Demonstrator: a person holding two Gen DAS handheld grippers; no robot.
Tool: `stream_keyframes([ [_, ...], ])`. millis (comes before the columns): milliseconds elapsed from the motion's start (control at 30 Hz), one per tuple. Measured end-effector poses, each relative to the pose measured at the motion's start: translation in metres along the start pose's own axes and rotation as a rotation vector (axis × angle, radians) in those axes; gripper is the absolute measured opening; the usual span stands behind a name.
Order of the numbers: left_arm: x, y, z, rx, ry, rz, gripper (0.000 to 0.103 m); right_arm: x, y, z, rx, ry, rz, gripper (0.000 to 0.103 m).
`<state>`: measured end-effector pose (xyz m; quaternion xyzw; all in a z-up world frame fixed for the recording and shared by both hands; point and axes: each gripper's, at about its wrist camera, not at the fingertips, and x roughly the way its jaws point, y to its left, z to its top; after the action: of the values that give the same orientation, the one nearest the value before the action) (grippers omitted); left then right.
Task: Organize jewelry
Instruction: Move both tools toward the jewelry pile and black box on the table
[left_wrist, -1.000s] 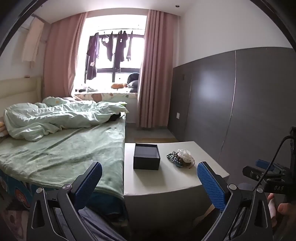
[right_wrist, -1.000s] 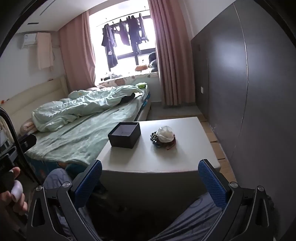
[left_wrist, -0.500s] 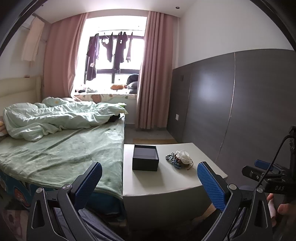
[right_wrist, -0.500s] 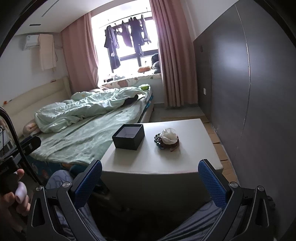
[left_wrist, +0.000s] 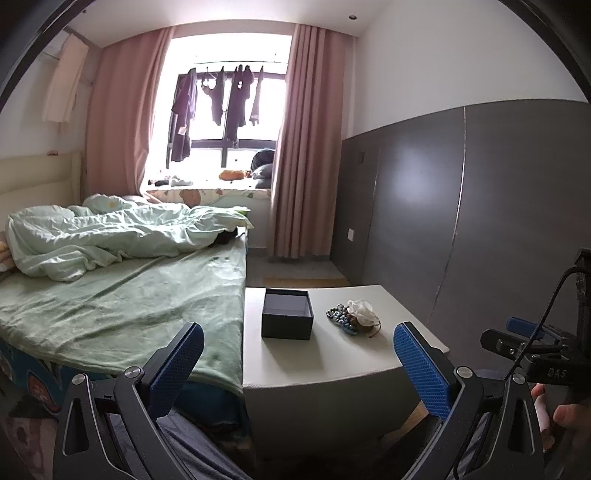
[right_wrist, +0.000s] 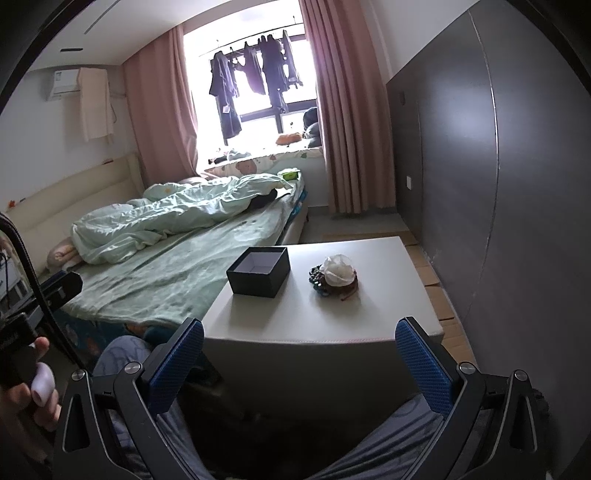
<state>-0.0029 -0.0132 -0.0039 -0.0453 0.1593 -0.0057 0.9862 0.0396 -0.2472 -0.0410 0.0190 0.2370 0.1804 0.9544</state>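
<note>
An open dark box (left_wrist: 287, 314) (right_wrist: 258, 271) stands on a low white table (left_wrist: 332, 365) (right_wrist: 332, 317). To its right lies a small heap of jewelry (left_wrist: 354, 316) (right_wrist: 334, 277): beaded strands with a white piece on top. My left gripper (left_wrist: 297, 360) is open, well short of the table, with nothing between its blue pads. My right gripper (right_wrist: 299, 356) is open too, held back from the table's near edge. Each view shows the other gripper's handle in a person's hand at its edge.
A bed with a green sheet (left_wrist: 122, 295) (right_wrist: 177, 266) and rumpled quilt runs along the table's left side. A dark panelled wall (left_wrist: 480, 221) (right_wrist: 498, 166) stands to the right. Pink curtains and a window lie beyond. The person's grey trousers (right_wrist: 369, 443) show below.
Both cameras have drawn back and risen slightly, so the table, box and jewelry sit a little farther away. Both grippers stay open.
</note>
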Motion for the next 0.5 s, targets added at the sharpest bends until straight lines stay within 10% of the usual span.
stream_keyframes([
  [500, -0.013, -0.007, -0.004, 0.035, -0.007, -0.033, 0.103, -0.021, 0.007, 0.003, -0.021, -0.059, -0.017, 0.103],
])
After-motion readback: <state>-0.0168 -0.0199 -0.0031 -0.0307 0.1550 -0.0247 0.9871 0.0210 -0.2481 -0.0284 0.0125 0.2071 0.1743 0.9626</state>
